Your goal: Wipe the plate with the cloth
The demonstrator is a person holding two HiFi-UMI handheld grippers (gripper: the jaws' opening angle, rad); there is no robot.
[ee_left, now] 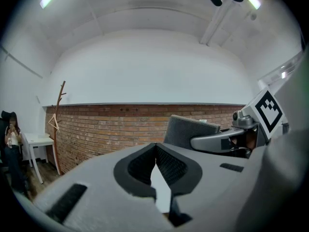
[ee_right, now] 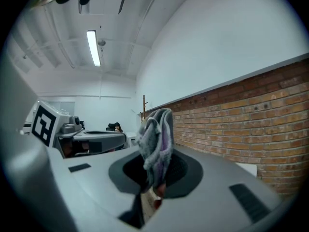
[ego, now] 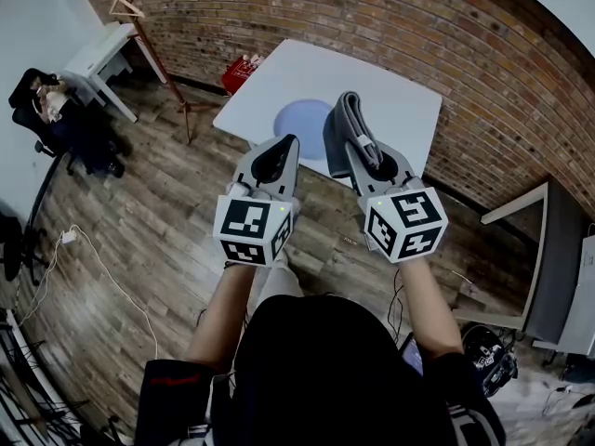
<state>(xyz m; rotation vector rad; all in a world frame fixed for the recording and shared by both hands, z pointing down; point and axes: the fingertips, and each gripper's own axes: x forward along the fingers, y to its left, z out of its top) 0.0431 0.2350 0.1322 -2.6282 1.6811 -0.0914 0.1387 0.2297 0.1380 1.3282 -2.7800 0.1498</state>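
Your right gripper tells the most in its own view: the jaws are clamped on a folded grey cloth, which sticks up past the tips. The left gripper view shows those jaws closed tip to tip with nothing between them. Only the head view catches the blue plate, sitting on the white table beyond both raised grippers. The cloth and right gripper cover the plate's right edge.
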